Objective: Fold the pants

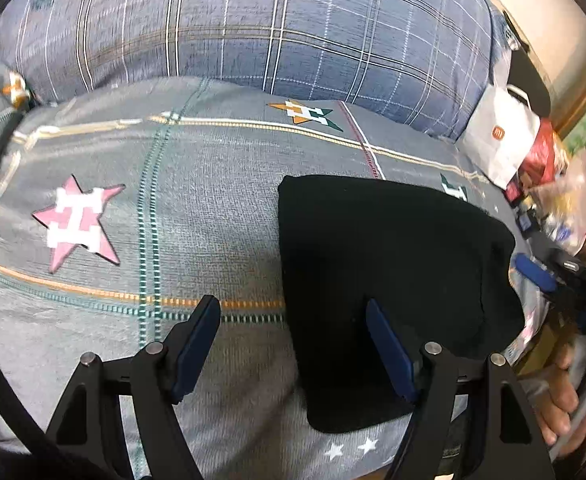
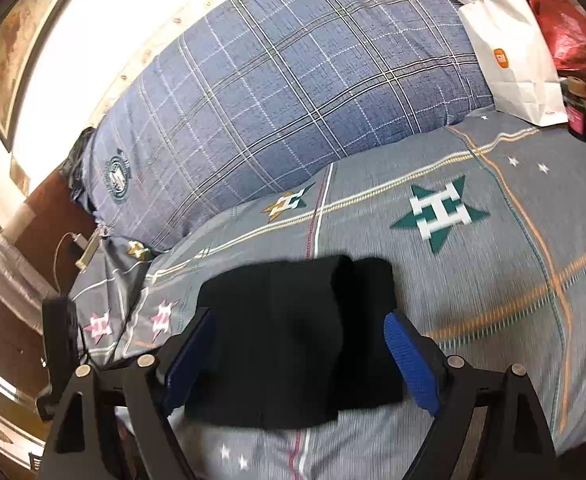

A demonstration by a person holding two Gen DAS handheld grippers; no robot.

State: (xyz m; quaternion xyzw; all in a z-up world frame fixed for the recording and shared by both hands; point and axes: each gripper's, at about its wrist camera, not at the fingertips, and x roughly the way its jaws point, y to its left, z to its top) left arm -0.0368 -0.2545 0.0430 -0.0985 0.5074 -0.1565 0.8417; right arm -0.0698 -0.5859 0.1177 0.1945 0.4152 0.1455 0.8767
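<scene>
The black pants lie folded into a compact rectangle on the grey star-patterned bedsheet. My left gripper is open and holds nothing, above the sheet at the bundle's left edge, its right finger over the black cloth. In the right wrist view the folded pants lie flat straight ahead. My right gripper is open and empty, its jaws spread on both sides of the bundle. The right gripper's blue pad shows at the bundle's right edge in the left wrist view.
A blue plaid quilt is piled along the far side of the bed. A white paper bag, a red plastic bag and small clutter stand at the bed's right end. A charger and cable lie at the left edge.
</scene>
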